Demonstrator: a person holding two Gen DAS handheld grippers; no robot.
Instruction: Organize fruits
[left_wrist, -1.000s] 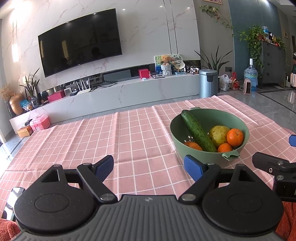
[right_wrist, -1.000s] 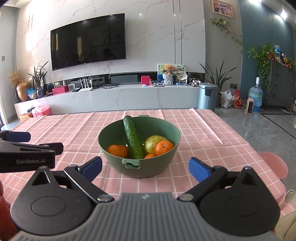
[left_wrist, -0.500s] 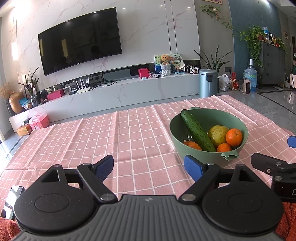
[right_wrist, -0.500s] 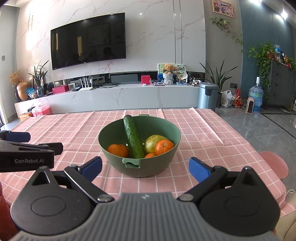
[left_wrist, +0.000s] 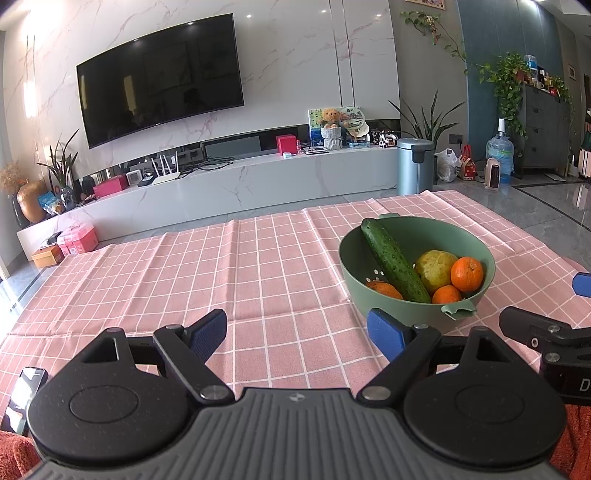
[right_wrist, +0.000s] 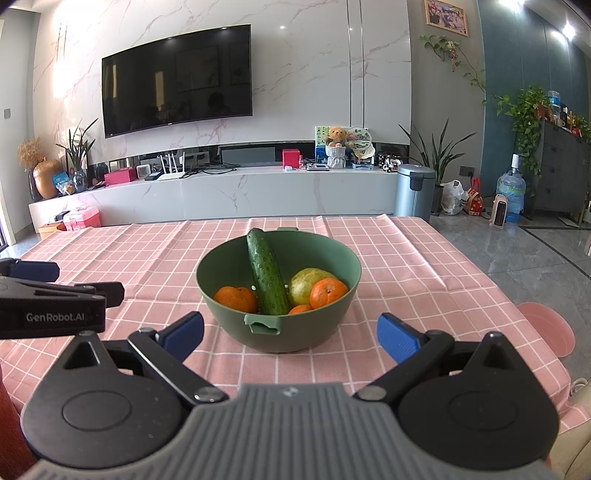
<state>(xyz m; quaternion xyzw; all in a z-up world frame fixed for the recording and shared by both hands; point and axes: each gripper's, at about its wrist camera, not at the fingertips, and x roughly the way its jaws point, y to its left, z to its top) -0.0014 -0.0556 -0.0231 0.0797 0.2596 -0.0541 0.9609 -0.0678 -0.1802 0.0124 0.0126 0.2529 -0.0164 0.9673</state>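
A green bowl (right_wrist: 325, 332) stands on the pink checked tablecloth (right_wrist: 147, 251). It holds a cucumber (right_wrist: 266, 273), a yellow-green fruit (right_wrist: 306, 282) and three oranges (right_wrist: 328, 292). My right gripper (right_wrist: 290, 336) is open and empty, just in front of the bowl. In the left wrist view the bowl (left_wrist: 476, 240) is ahead to the right, with the cucumber (left_wrist: 393, 256) leaning on its rim. My left gripper (left_wrist: 297, 332) is open and empty above bare cloth, left of the bowl.
The other gripper shows at the right edge of the left wrist view (left_wrist: 546, 339) and at the left edge of the right wrist view (right_wrist: 55, 302). A phone (left_wrist: 24, 391) lies at the near left. A pink stool (right_wrist: 546, 328) stands beyond the table's right edge.
The left wrist view has drifted very slightly; the bowl sits a touch lower left in it. The right gripper has not moved.
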